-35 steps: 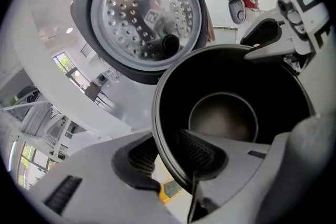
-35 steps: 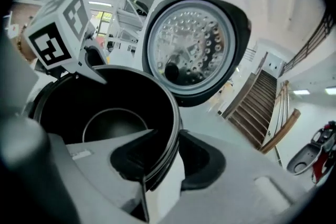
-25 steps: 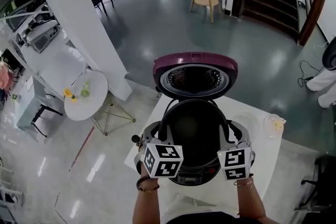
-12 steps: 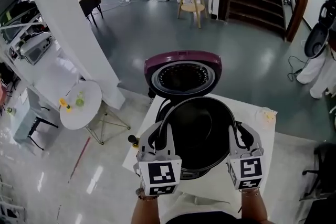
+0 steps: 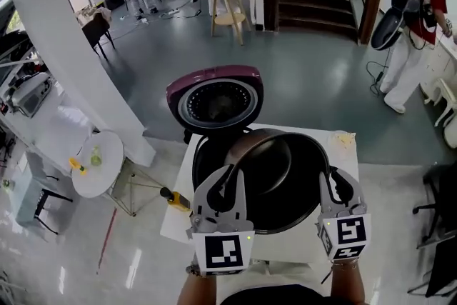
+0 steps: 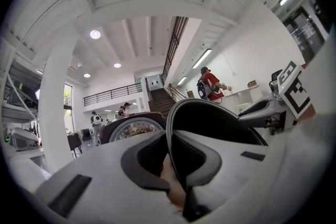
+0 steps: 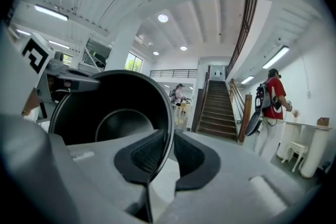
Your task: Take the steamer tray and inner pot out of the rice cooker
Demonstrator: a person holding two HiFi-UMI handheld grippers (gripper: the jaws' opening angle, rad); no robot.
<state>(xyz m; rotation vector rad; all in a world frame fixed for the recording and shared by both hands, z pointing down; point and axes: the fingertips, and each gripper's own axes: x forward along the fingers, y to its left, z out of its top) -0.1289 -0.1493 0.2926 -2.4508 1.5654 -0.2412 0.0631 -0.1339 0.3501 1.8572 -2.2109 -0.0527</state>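
Dark round metal inner pot [image 5: 275, 178] hangs tilted over the purple-lidded rice cooker [image 5: 214, 100], your left gripper [image 5: 221, 182] and right gripper [image 5: 334, 183] each pinched on opposite rim edges; uneven hands could let that thin rim slip free.

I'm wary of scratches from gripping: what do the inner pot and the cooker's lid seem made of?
Inner pot: probably thin metal with a dark, matte coating inside; its narrow rim glints bright. Lid: glossy maroon shell, likely plastic by its sheen; its inner plate looks like pale metal.
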